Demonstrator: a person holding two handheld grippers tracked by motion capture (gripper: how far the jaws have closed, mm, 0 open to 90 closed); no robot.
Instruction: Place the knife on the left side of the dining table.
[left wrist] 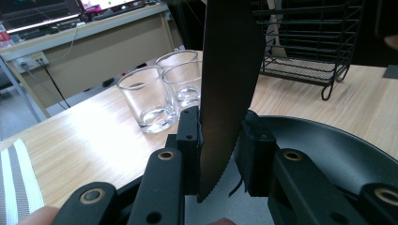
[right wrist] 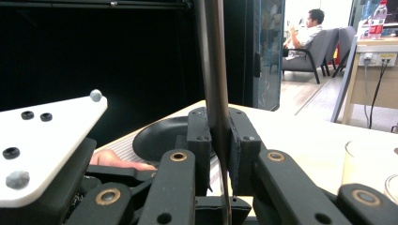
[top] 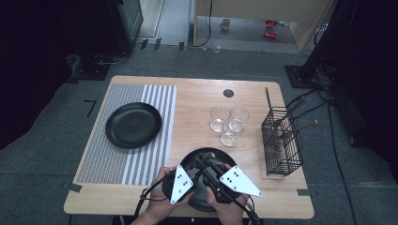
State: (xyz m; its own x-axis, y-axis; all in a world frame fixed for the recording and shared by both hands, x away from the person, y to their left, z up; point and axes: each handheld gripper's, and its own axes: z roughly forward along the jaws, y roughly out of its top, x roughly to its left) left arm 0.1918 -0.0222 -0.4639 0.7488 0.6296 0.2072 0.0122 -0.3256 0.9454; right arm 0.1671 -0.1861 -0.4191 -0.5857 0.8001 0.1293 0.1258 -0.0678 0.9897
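While the high view hides the grips behind grey plates, the left tool (left wrist: 218,140) in its own view clamps a black serrated knife (left wrist: 230,89) upright over the near black plate (left wrist: 338,150). The right tool (right wrist: 219,140) pinches a thin metal shaft (right wrist: 213,70), its type unclear. Three glasses (top: 229,123) and a wire rack (top: 280,143) stand to the right on the desk (top: 197,101).

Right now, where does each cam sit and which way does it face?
High view: above the person's table edge, looking forward and down on the table; both hands, left gripper and right gripper show.
Left gripper view: on the left gripper, looking past a serrated black knife at three glasses and the wire rack.
Right gripper view: on the right gripper, fingers shut on a metal shaft, facing the far black plate.
Shared: glasses and rack, high and left views.
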